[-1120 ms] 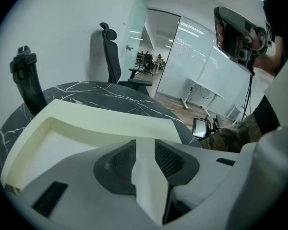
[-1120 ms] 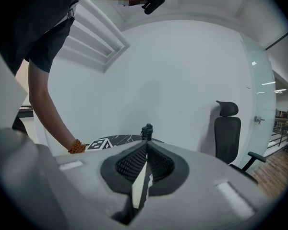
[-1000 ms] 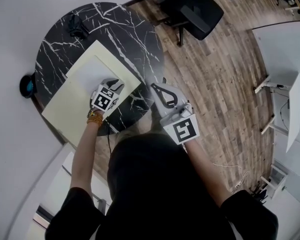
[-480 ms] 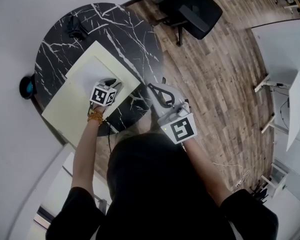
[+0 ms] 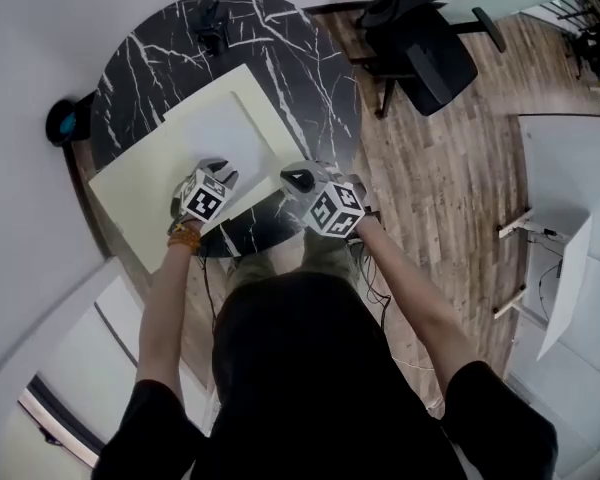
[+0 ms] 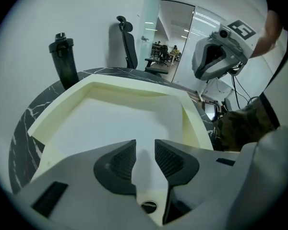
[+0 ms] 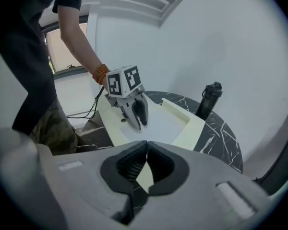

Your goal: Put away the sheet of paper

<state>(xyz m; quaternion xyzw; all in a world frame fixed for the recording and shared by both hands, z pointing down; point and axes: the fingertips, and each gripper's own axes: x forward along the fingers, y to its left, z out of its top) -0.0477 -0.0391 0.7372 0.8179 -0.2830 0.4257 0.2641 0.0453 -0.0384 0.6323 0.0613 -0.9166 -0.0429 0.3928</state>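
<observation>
Wood-plank floor (image 5: 430,168) beneath it all, seen from the head view. On it, a round black counter (image 5: 320,68) veined with white, set close against a pale wall. To the right, well apart from the counter, a white desk (image 5: 570,168). Beyond the counter's far right side, a black office chair (image 5: 430,53).

Across the counter's near left part, a shallow cream tray (image 5: 130,193) with a low raised wall, one corner jutting past the counter's rim. Inside the tray, flat and unfolded, the white sheet of paper (image 5: 215,133), filling most of the recess.

Over the near edge of the sheet, the left hand-held gripper (image 6: 145,147), tilted tips-down toward the paper. Jaws a little apart, with a narrow gap between the ribbed pads and only the sheet showing through it. Whether the tips actually touch the paper: cannot tell.

Just right of it, above the counter's near edge and beside the tray, the right hand-held gripper (image 7: 146,152). Jaws together at their tips, nothing caught between them. Aimed across the tray toward the left one, the two near each other but not touching.

At the counter's far side, upright and clear of the tray, a black bottle (image 6: 65,63). On the left wrist, just behind the marker cube, an orange bead bracelet (image 5: 188,236).
</observation>
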